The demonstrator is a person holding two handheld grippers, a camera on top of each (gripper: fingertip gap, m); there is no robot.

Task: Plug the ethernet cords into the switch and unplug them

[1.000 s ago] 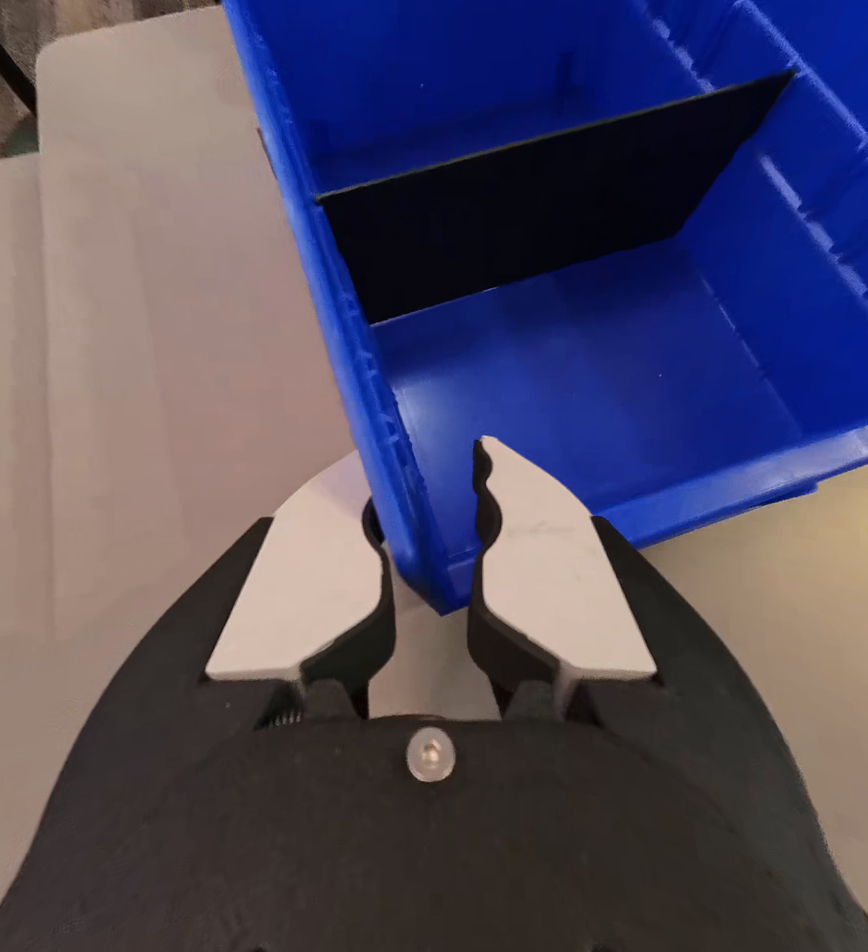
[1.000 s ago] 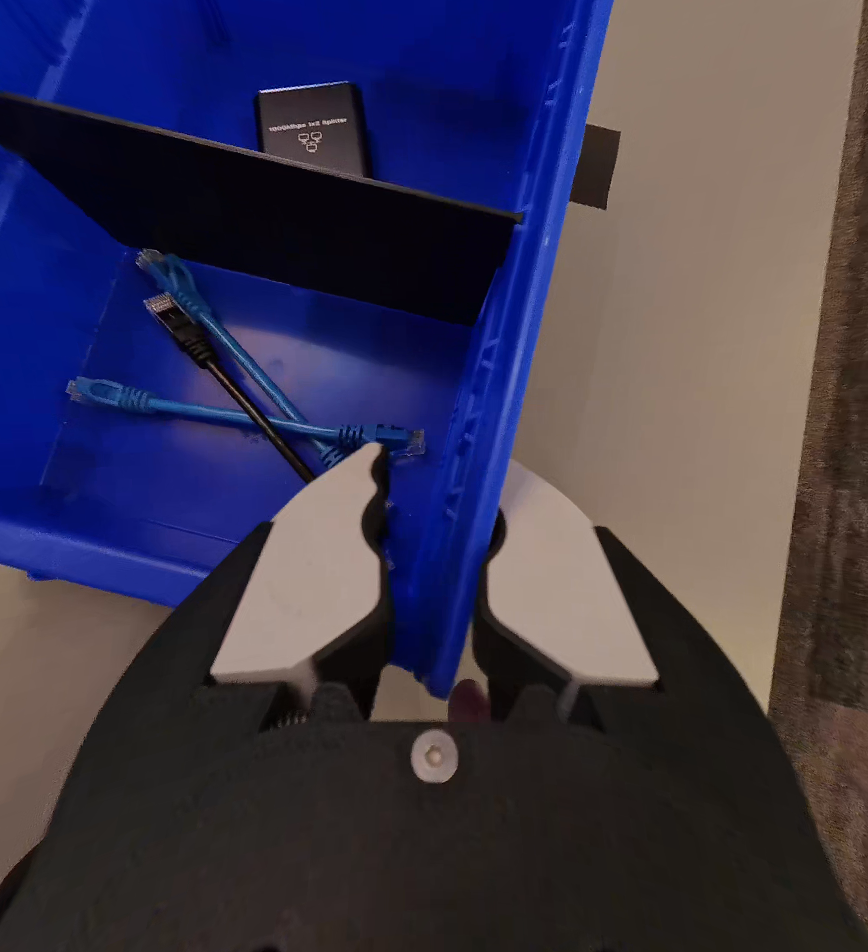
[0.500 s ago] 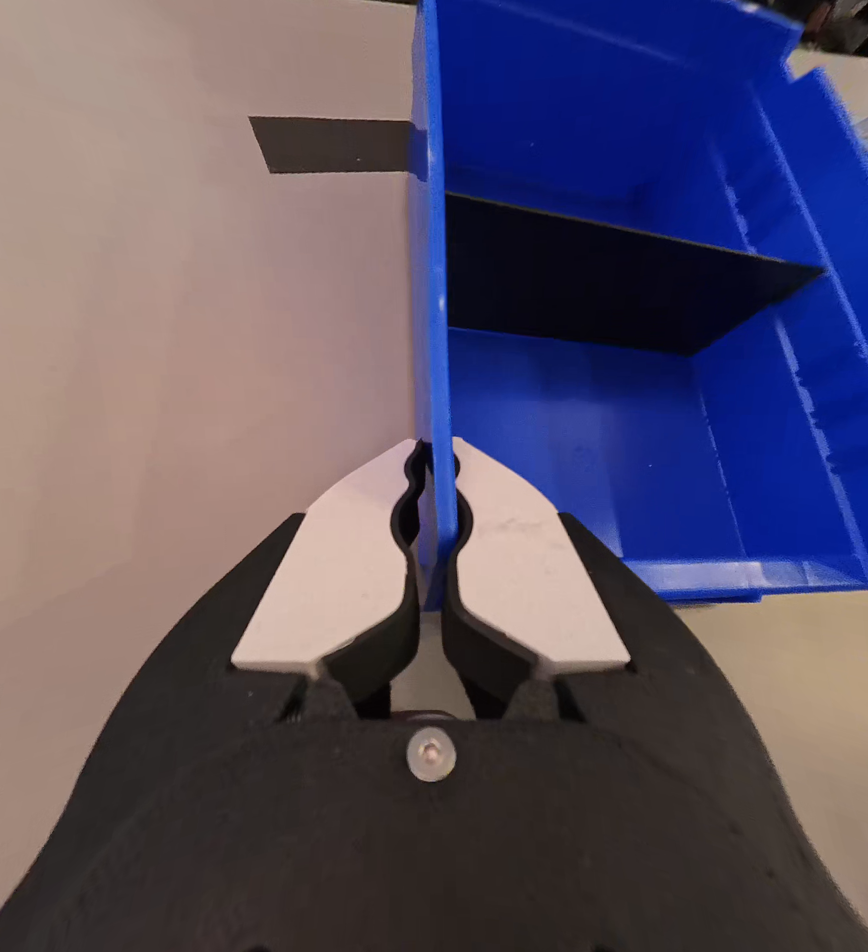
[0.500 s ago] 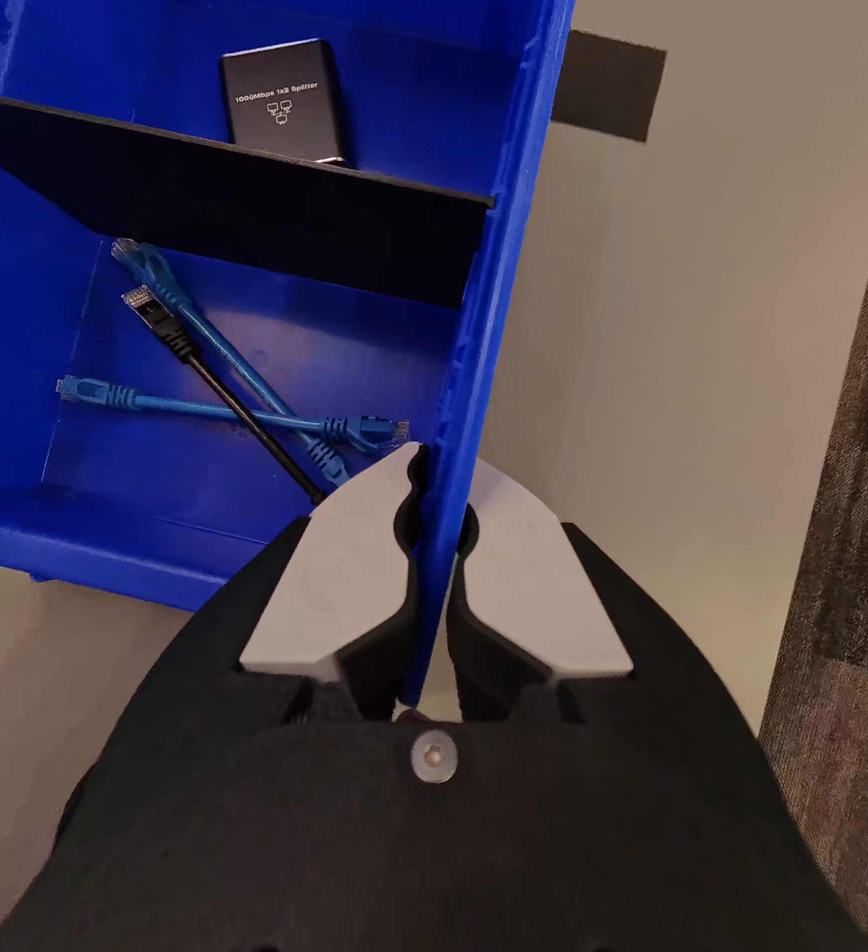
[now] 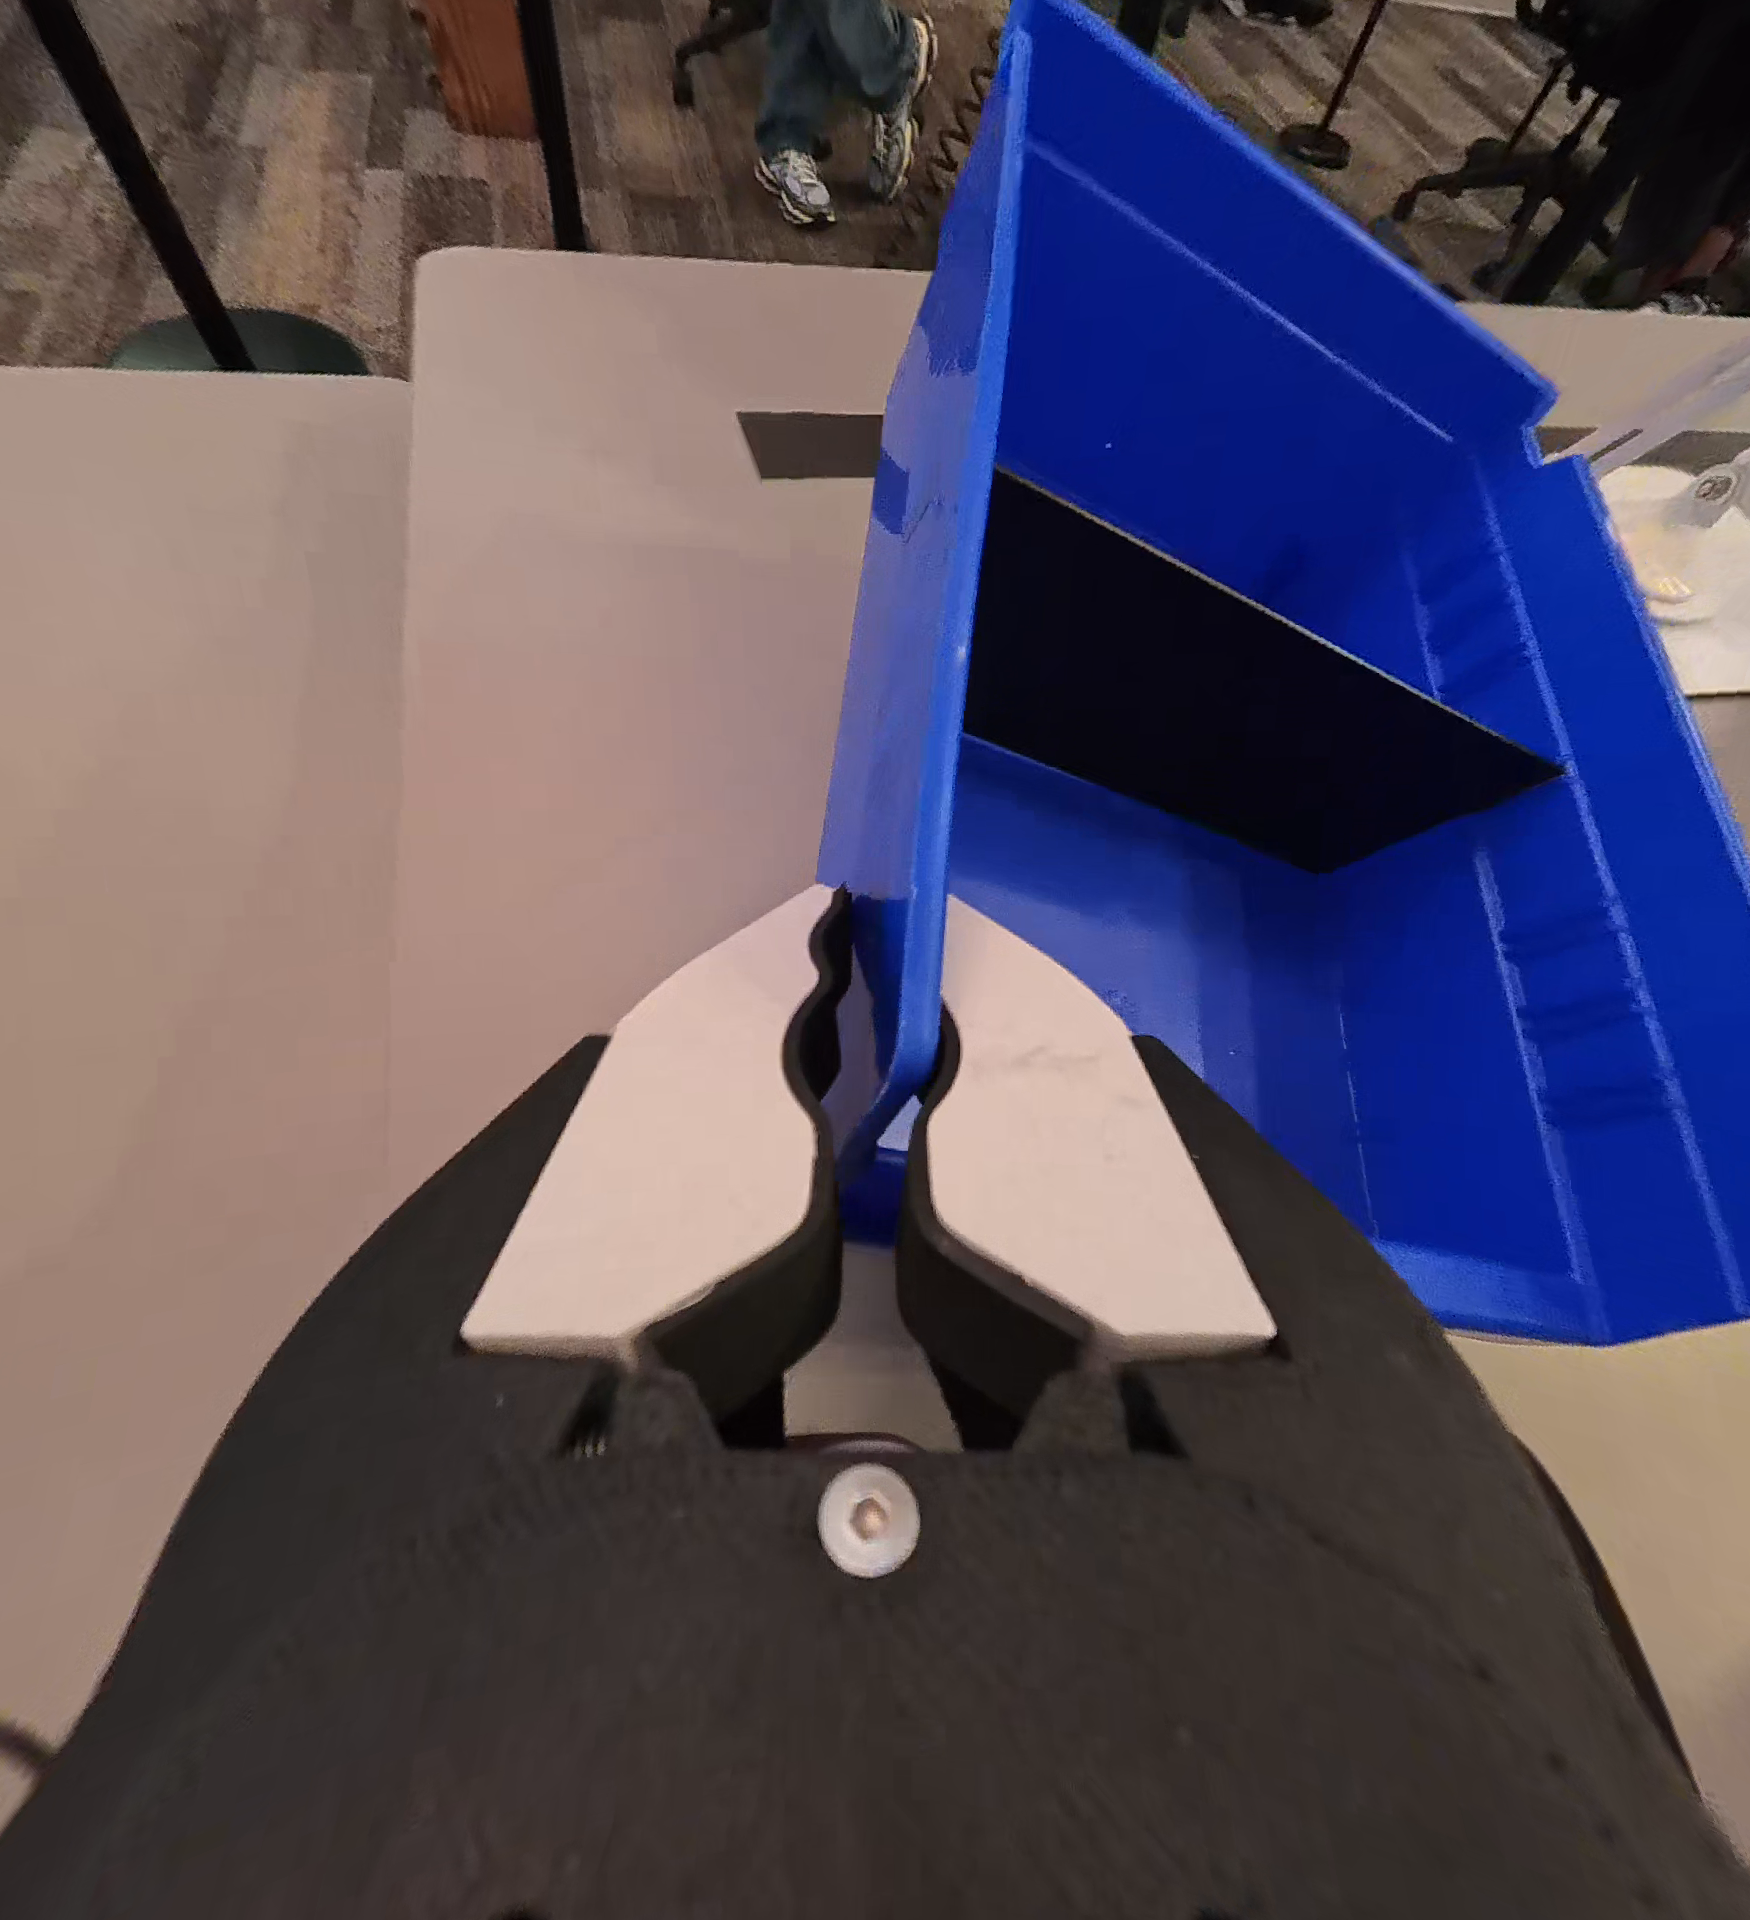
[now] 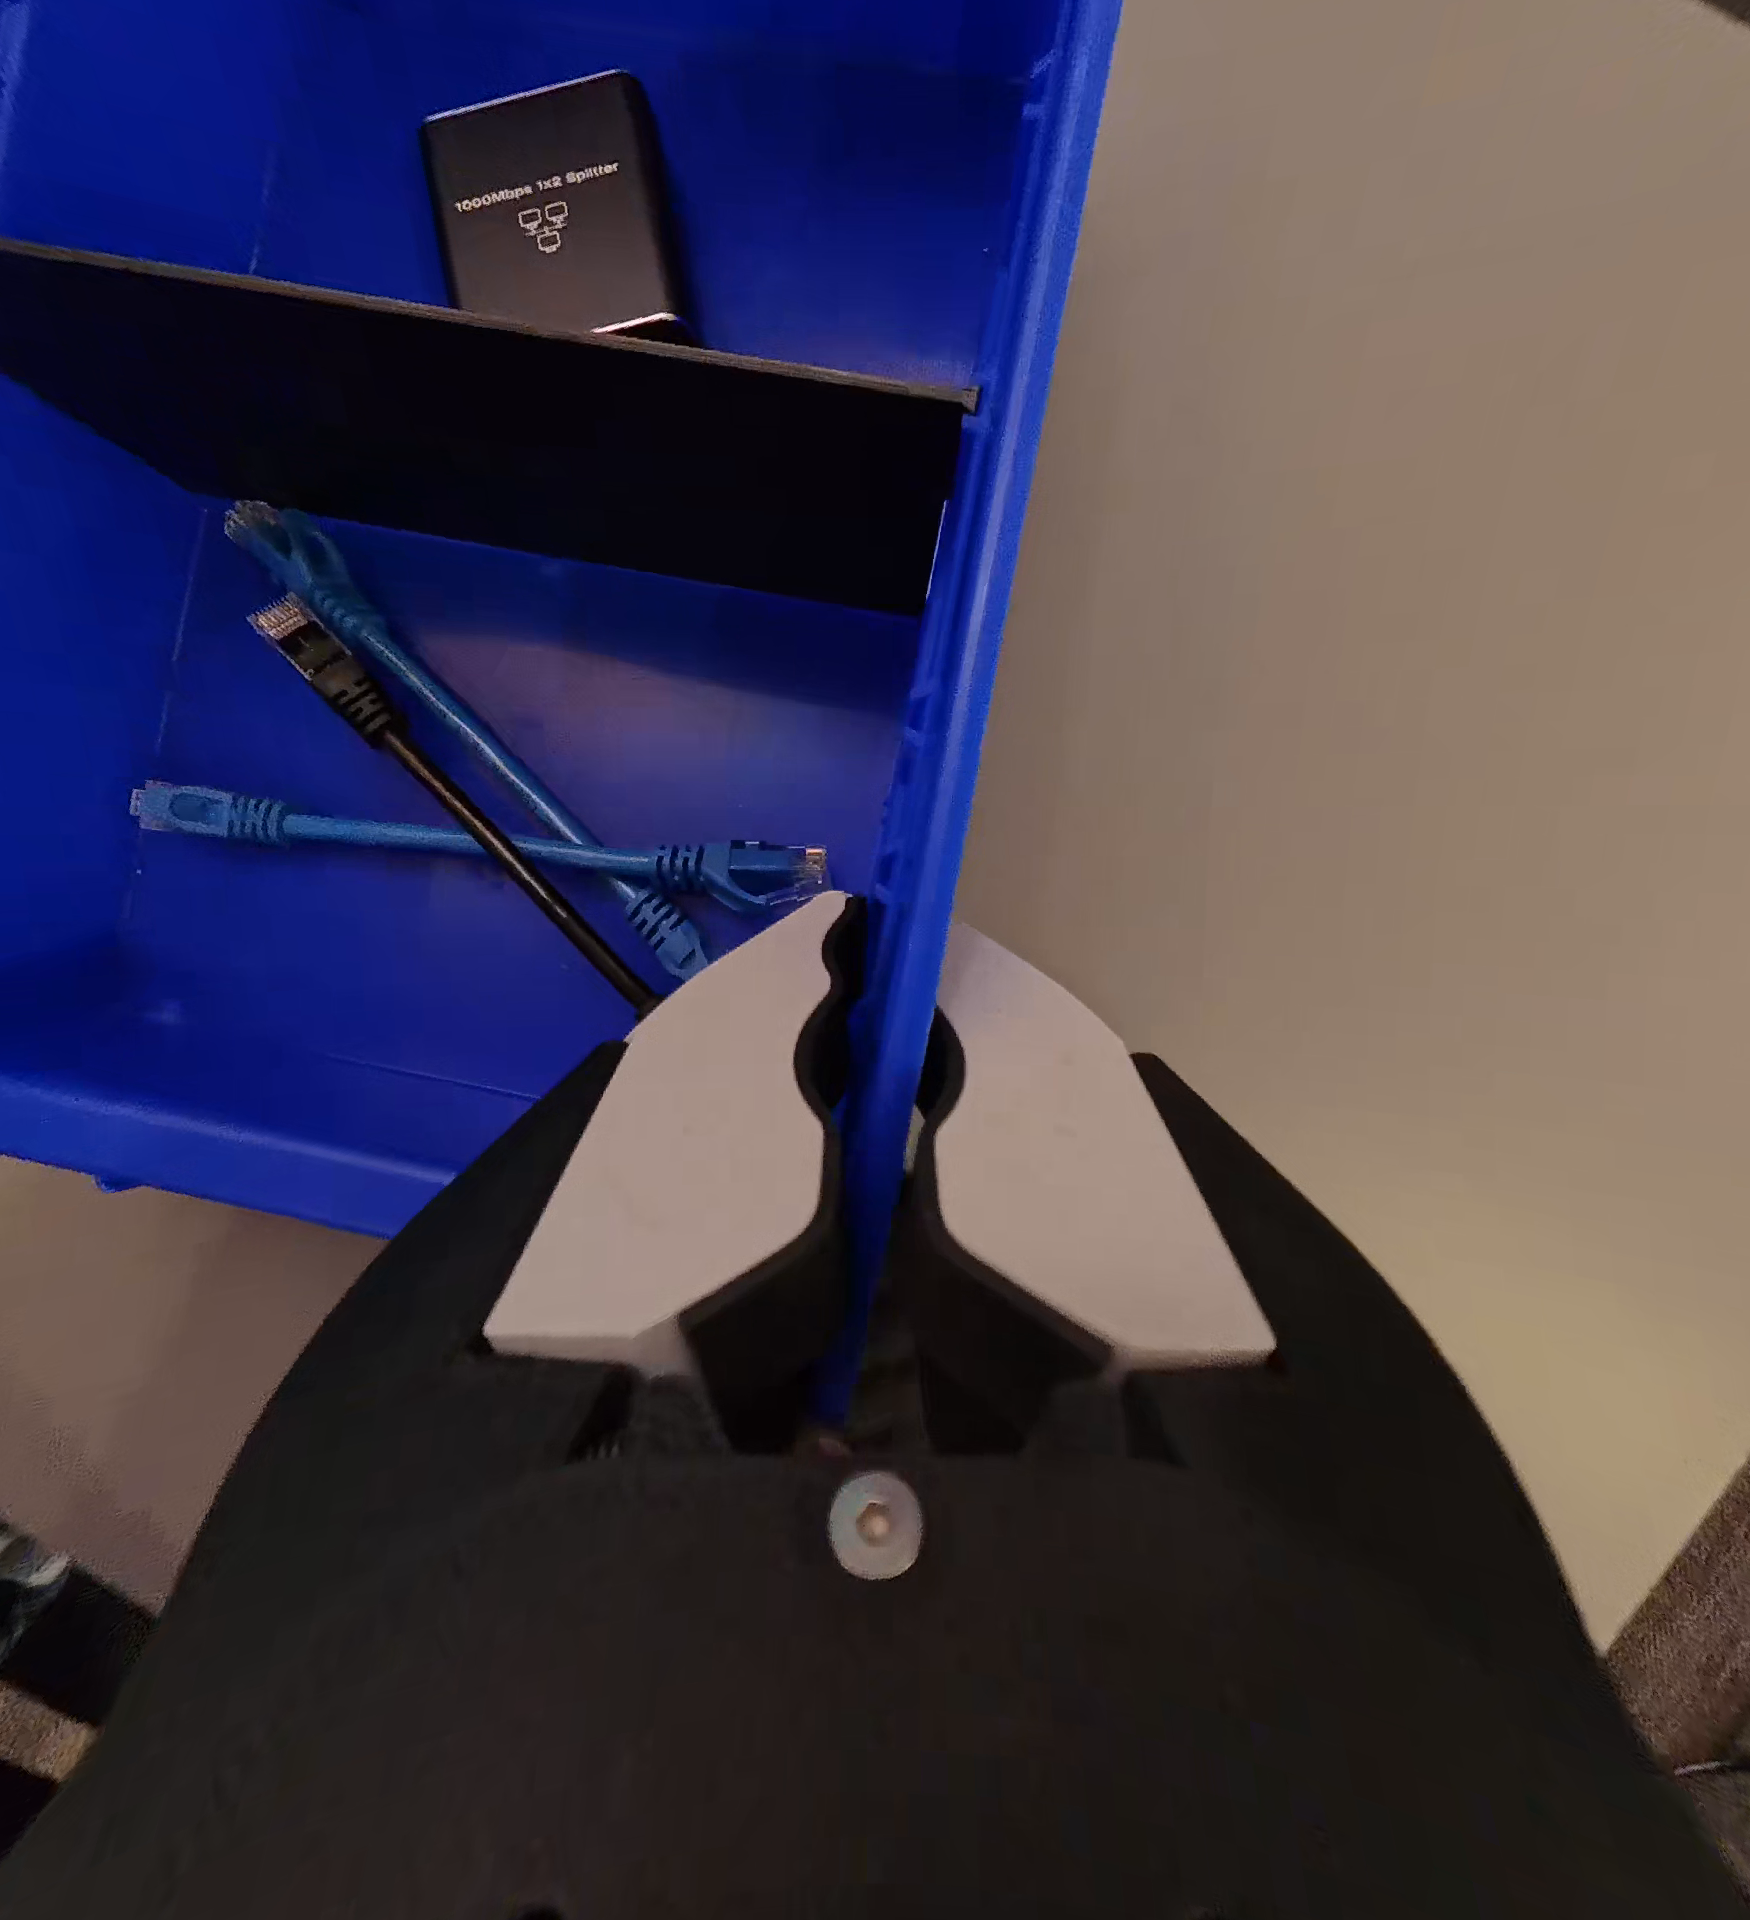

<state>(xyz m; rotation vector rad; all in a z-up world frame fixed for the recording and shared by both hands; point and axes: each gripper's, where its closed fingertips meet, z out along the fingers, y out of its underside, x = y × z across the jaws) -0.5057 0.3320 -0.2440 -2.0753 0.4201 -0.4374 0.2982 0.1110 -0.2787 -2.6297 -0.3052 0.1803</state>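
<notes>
Bin (image 6: 996,520): solid blue, with a black divider (image 6: 538,457). Cords: two light blue (image 6: 383,831), one black (image 6: 497,831). Switch (image 6: 554,197): black with white markings. Table (image 5: 590,675): plain pale grey, black tape patch (image 5: 814,445). Carpet (image 5: 331,125): mottled grey-brown.

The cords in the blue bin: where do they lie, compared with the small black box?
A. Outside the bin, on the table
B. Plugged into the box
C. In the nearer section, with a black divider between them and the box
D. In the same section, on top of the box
C: the cords lie loose on the floor of the near section, while the box sits beyond the black divider of the bin.
</notes>
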